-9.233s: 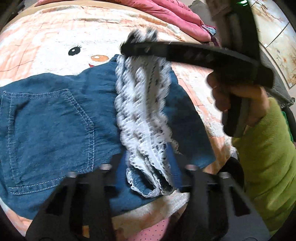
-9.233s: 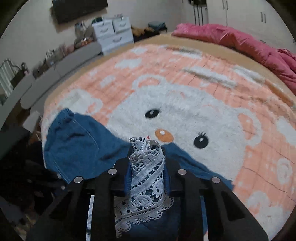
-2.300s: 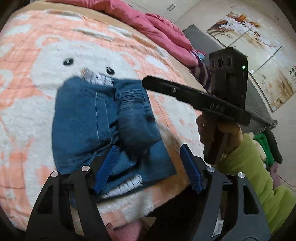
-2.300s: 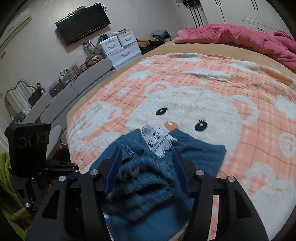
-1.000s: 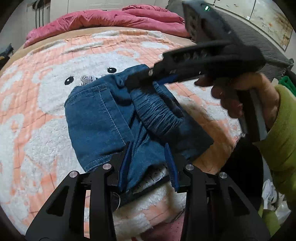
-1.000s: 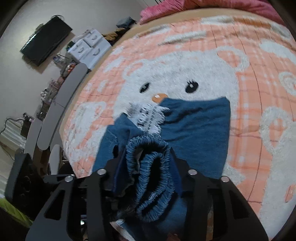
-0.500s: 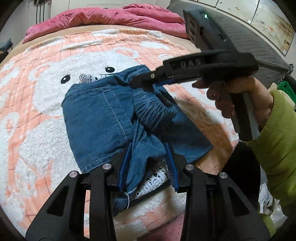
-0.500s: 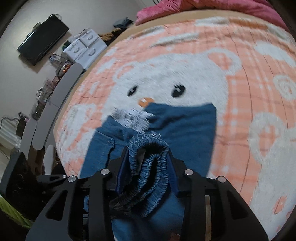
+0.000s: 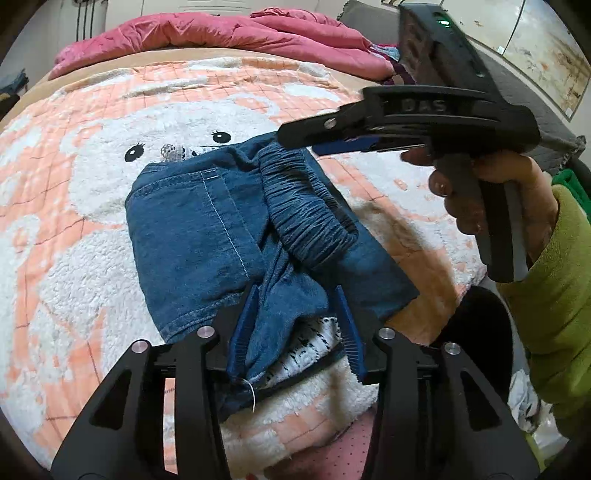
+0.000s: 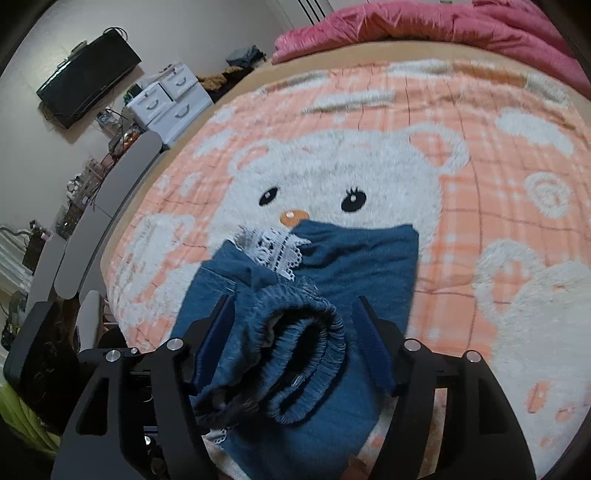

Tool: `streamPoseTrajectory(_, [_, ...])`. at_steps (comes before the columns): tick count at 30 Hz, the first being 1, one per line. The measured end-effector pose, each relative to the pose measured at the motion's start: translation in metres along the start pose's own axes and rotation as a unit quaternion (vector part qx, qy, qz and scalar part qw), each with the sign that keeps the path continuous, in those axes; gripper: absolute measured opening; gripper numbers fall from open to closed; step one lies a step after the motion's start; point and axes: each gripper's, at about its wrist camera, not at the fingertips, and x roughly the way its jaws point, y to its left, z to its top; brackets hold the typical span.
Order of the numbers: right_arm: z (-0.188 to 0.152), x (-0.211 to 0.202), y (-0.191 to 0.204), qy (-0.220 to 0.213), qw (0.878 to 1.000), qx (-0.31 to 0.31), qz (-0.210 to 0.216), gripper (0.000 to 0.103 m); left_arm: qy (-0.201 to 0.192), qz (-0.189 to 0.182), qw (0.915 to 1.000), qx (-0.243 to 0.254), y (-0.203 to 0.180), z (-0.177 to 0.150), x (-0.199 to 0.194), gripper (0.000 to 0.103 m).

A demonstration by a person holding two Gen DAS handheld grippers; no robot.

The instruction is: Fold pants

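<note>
Pants (image 9: 207,229) run toward 12 o'clock; left gripper (image 9: 291,325) parted around hem, right gripper (image 10: 295,343) parted around waistband (nearer).

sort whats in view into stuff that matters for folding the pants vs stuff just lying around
Job: denim pants, their elastic waistband, lace trim, left gripper, right gripper.

Lying about: pink duvet, white drawers, wall TV.

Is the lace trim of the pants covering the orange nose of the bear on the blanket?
No, in the right wrist view the lace trim lies just below the nose, which shows fully.
</note>
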Motion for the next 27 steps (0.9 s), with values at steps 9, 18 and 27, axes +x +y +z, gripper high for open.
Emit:
streamPoseTrajectory(9, [-0.022,-0.036,0.028,-0.035,0.997,-0.065,0.009,0.07,-0.017,-0.027,0.9987,-0.04,0.019,-0.008,-0.037,0.051])
streamPoseTrajectory(18, [-0.064,-0.042,0.065,-0.027,0.985,-0.172,0.011,0.069,-0.032,0.015,0.9954,-0.089,0.06,-0.006,-0.061,0.057])
streamPoseTrajectory(27, [-0.071,-0.022,0.093,0.012,0.968,-0.251,-0.008,0.051,-0.023,0.022,0.9957,-0.087,0.074,0.015,-0.055,0.057])
